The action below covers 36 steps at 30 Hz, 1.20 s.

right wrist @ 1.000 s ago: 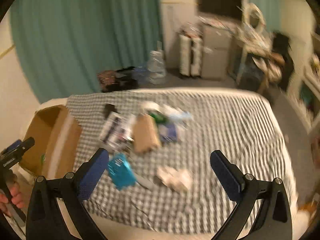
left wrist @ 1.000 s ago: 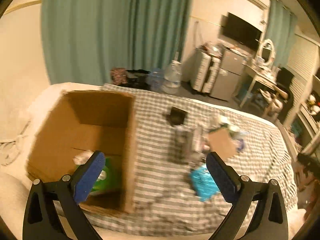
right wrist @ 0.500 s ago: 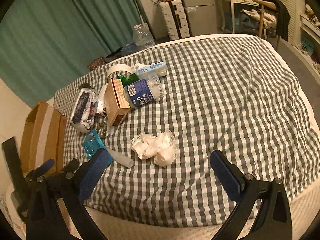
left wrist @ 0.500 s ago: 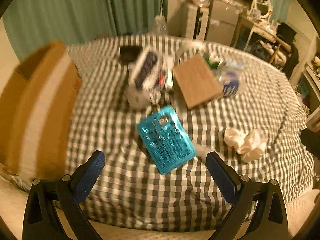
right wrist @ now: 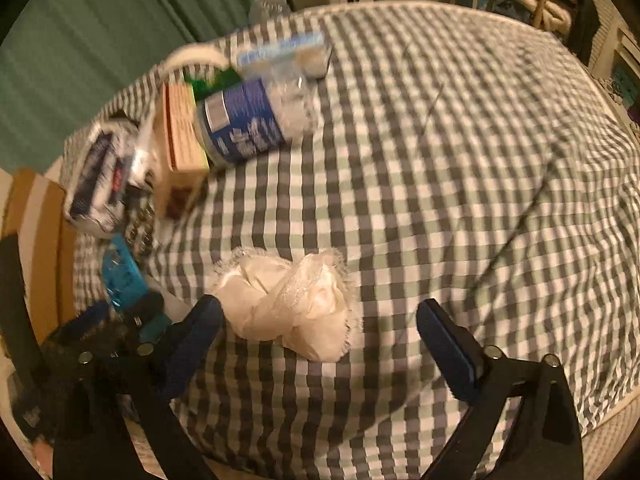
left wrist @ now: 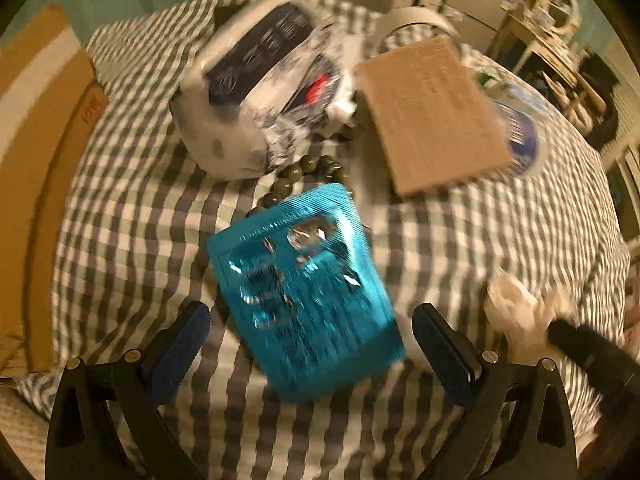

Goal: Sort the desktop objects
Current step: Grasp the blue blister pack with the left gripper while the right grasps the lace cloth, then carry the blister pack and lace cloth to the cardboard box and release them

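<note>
A teal blister pack (left wrist: 308,292) lies on the checked cloth (left wrist: 132,220), between the open, empty jaws of my left gripper (left wrist: 310,354). It also shows in the right wrist view (right wrist: 122,276). A crumpled white cloth wad (right wrist: 294,306) lies just ahead of my open, empty right gripper (right wrist: 320,344), nearer its left finger; it also shows in the left wrist view (left wrist: 520,308). The left gripper (right wrist: 120,320) shows at the lower left of the right wrist view.
Behind the blister pack lie dark beads (left wrist: 304,176), a white packet with dark print (left wrist: 256,92), a flat brown box (left wrist: 432,116) and a blue-labelled bottle (right wrist: 248,120). An open cardboard box (left wrist: 36,168) stands at the left. Furniture stands beyond the bed.
Both grippers have dropped and moved forward. The left one has closed in on the blister pack, the right one on the white wad. Both have stayed open.
</note>
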Tool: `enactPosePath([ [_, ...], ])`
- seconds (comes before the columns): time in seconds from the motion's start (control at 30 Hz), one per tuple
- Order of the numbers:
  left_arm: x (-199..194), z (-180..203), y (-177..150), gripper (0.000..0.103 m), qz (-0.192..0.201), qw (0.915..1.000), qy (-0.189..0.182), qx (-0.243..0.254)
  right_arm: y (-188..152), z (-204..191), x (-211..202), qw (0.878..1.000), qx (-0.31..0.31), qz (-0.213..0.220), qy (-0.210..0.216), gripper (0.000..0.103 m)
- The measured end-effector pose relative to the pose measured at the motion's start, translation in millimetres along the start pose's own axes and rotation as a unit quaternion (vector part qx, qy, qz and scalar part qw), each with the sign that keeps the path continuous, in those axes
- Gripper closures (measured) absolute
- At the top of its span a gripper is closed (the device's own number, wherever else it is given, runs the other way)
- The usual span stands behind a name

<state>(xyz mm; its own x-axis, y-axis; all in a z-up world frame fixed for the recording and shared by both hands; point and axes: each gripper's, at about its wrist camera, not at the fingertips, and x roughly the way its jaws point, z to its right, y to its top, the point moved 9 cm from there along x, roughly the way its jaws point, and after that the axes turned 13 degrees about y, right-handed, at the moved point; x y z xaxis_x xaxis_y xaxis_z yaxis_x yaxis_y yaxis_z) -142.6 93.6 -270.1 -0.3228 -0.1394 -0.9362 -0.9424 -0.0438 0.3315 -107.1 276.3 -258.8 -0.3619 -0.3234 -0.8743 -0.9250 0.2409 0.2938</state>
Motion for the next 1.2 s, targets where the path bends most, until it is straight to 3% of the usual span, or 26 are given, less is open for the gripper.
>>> enactPosePath([
  [0.07, 9.2, -2.0, -2.4, 0.007, -0.018, 0.9995, -0.023, -0.014, -7.9, 2.7, 12.5, 1.000, 0.000, -0.026, -0.002, 0.021],
  [0.13, 6.8, -6.5, -5.7, 0.013, -0.018, 0.9987, -0.039, -0.027, -13.7, 7.2, 16.4, 0.999, 0.007, -0.040, -0.007, 0.064],
  [0.17, 2.5, -8.7, -6.8, 0.028, -0.011, 0.9983, -0.048, -0.032, -15.3, 9.4, 16.4, 0.999, 0.011, -0.043, -0.010, 0.072],
  [0.27, -3.1, -10.3, -11.4, 0.031, -0.009, 0.9977, -0.061, -0.028, -18.6, 12.3, 12.4, 0.999, 0.020, -0.040, -0.009, 0.087],
  [0.4, -5.1, -16.5, -17.6, 0.031, -0.014, 0.9971, -0.066, -0.035, -22.2, 11.9, 2.9, 0.999, 0.016, -0.028, -0.013, 0.091],
  [0.6, -24.7, -29.8, -25.3, 0.031, 0.013, 0.9981, -0.048, -0.036, -28.2, 2.6, -26.7, 1.000, 0.003, 0.006, -0.002, 0.091],
  [0.77, -75.7, -46.8, -9.8, 0.031, 0.071, 0.9957, -0.046, -0.037, -34.6, -19.1, -76.9, 0.998, -0.019, 0.051, 0.021, 0.091],
  [0.97, -163.7, -95.1, 28.2, 0.031, 0.168, 0.9837, -0.057, -0.030, -18.4, -83.1, -122.7, 0.992, -0.059, 0.100, 0.047, 0.091],
  [1.2, -201.6, -204.0, 55.6, 0.031, 0.210, 0.9750, -0.012, -0.071, -15.7, -187.4, -153.3, 0.977, -0.136, 0.131, 0.094, 0.091],
])
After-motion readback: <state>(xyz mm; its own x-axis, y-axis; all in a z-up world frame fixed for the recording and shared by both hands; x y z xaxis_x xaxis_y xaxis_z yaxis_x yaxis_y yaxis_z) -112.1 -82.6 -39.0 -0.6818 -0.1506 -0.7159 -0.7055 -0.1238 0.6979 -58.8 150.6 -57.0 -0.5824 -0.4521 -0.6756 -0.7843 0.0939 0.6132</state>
